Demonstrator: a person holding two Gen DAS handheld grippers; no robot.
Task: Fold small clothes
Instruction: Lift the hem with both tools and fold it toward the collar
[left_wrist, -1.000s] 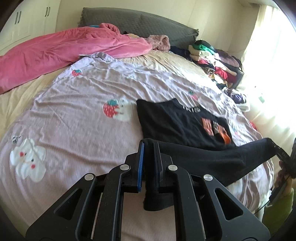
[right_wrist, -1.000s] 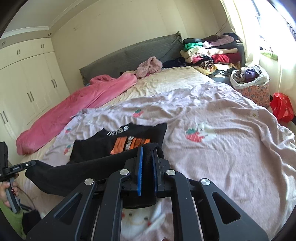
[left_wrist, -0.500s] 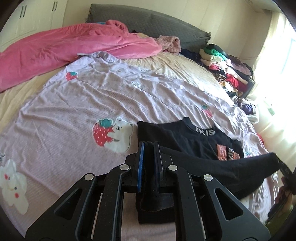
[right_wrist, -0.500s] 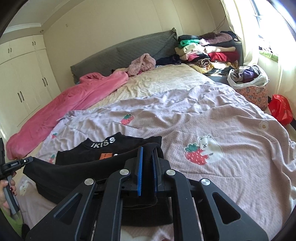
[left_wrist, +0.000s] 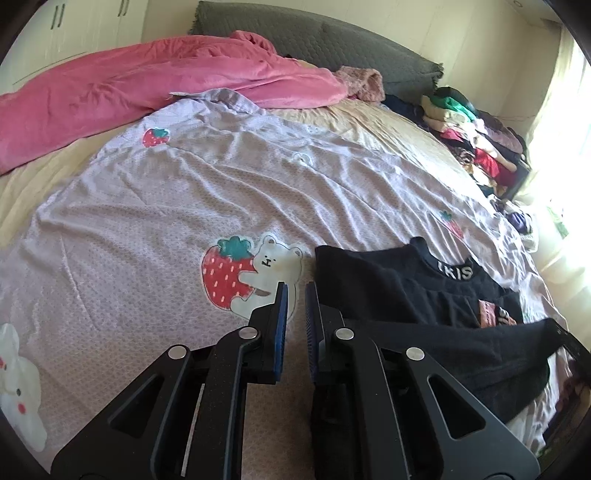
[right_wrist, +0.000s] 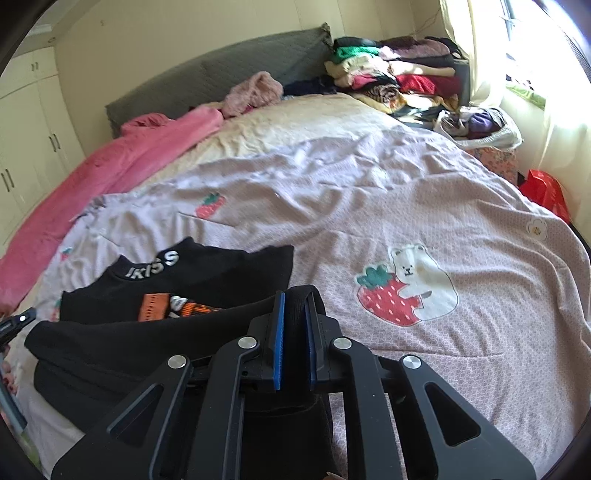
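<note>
Black shirt lies on the bed's lilac quilt, bottom hem lifted toward the collar. Left hand-held gripper spread, empty, the hem just to its right. Right hand-held gripper pinches the hem's other corner; the hem's long axis runs between both
</note>
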